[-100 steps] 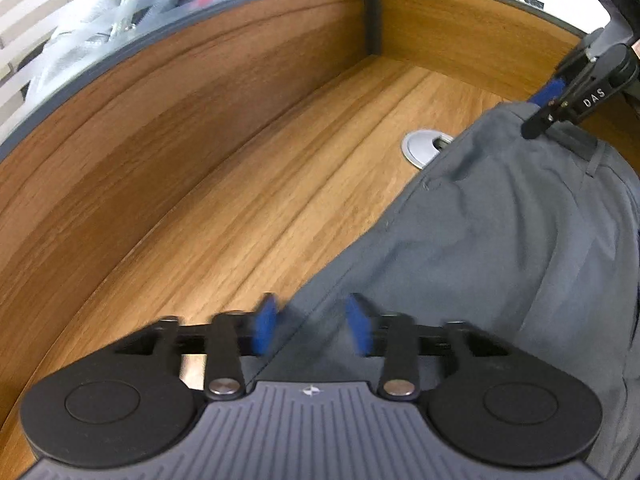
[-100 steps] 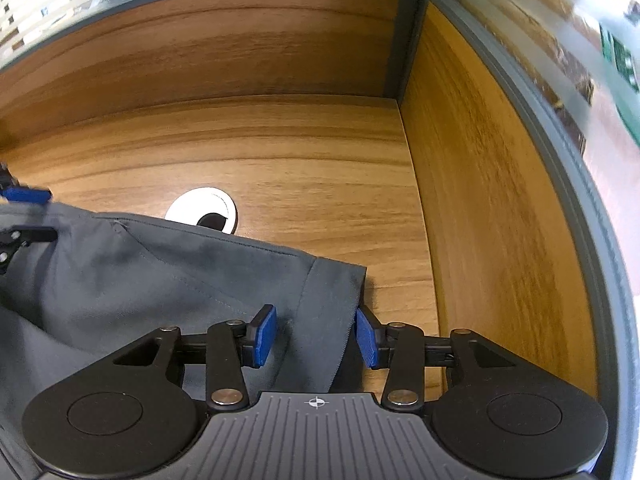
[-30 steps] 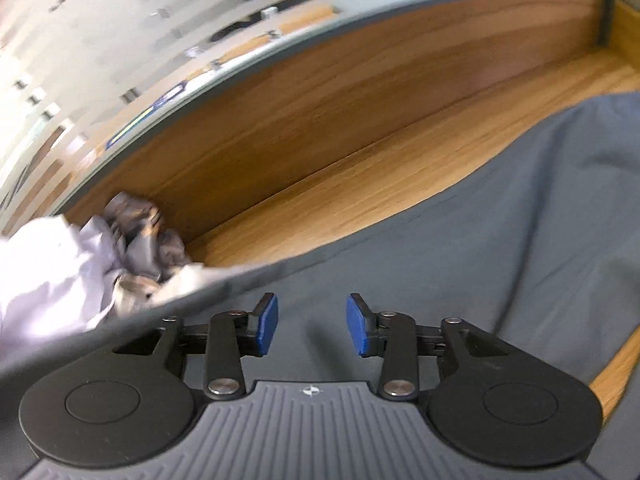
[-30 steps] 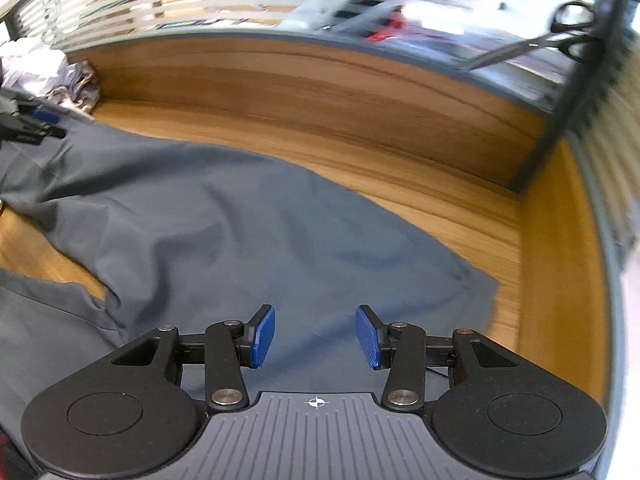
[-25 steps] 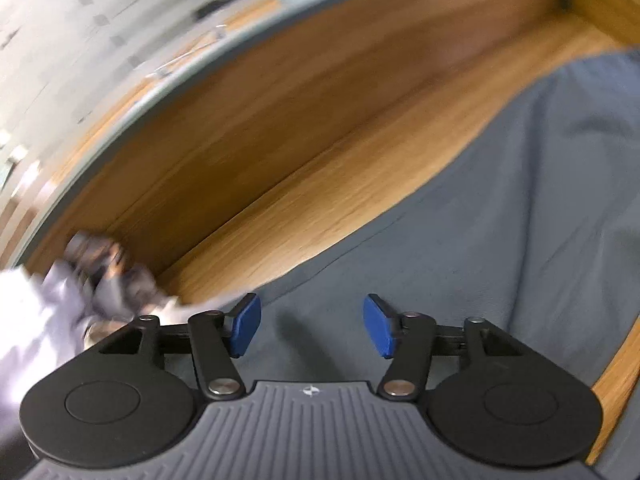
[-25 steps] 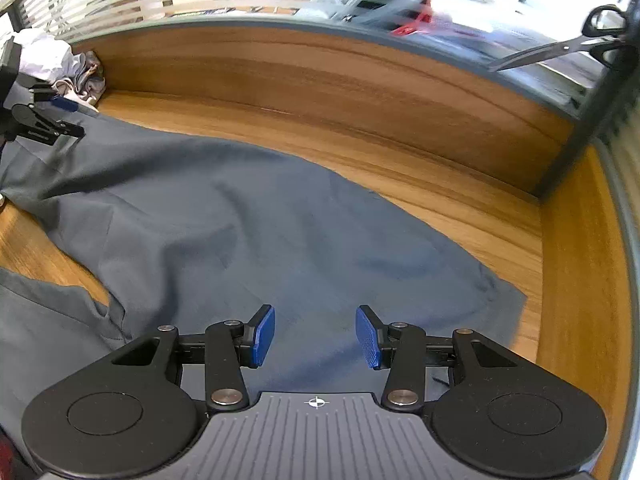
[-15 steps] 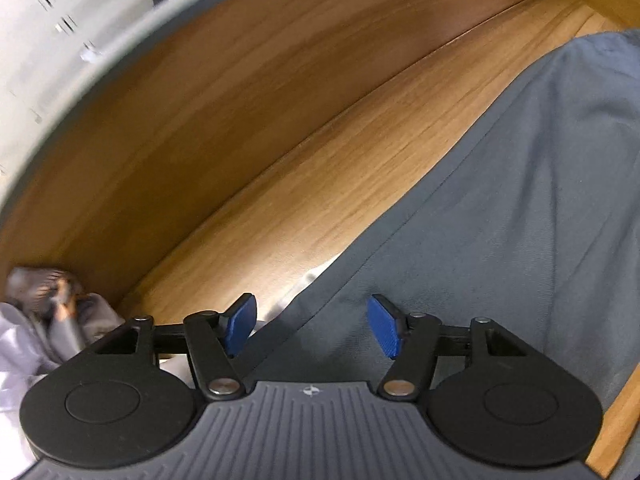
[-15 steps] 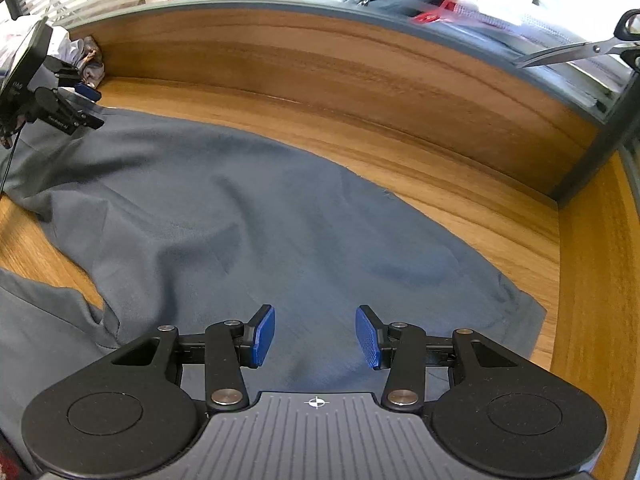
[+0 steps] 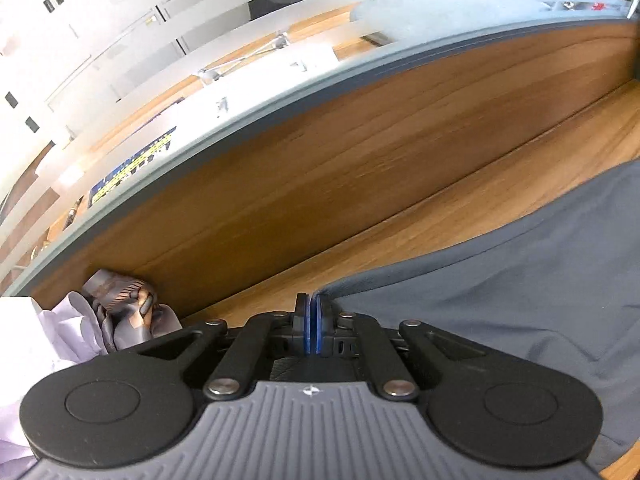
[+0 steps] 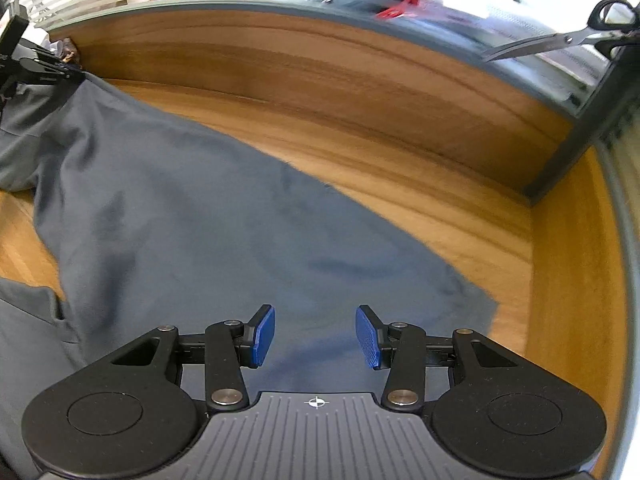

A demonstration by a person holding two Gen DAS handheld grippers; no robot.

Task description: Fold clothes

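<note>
- At the far left edge of the tabletop (image 9: 460,216), against the wooden back wall (image 9: 360,152), you have a crumpled heap of pale lilac and patterned cloth (image 9: 100,320) lying just beside your left gripper (image 9: 311,320).
- Your left gripper's fingers (image 9: 320,326) are pressed together, blue pads meeting. The corner of the grey garment (image 9: 500,300) comes right up to their tips; in the right wrist view the cloth rises to a peak at that gripper (image 10: 78,76), so it looks pinched there, though the contact itself is too small to be sure of.
- The grey garment (image 10: 192,232) spreads over the middle of the tabletop, running slantwise from the left rear toward the right front, with bare wood showing behind it and at the left front.
- Your right gripper (image 10: 316,336) hovers over the garment's near right part, its fingers (image 10: 262,334) standing apart with nothing between the pads but the fabric lying below.
- The garment's right hem ends short of the right side wall (image 10: 572,280), leaving a strip of tabletop.
- A pair of scissors (image 10: 560,42) shows above the right rear corner.
</note>
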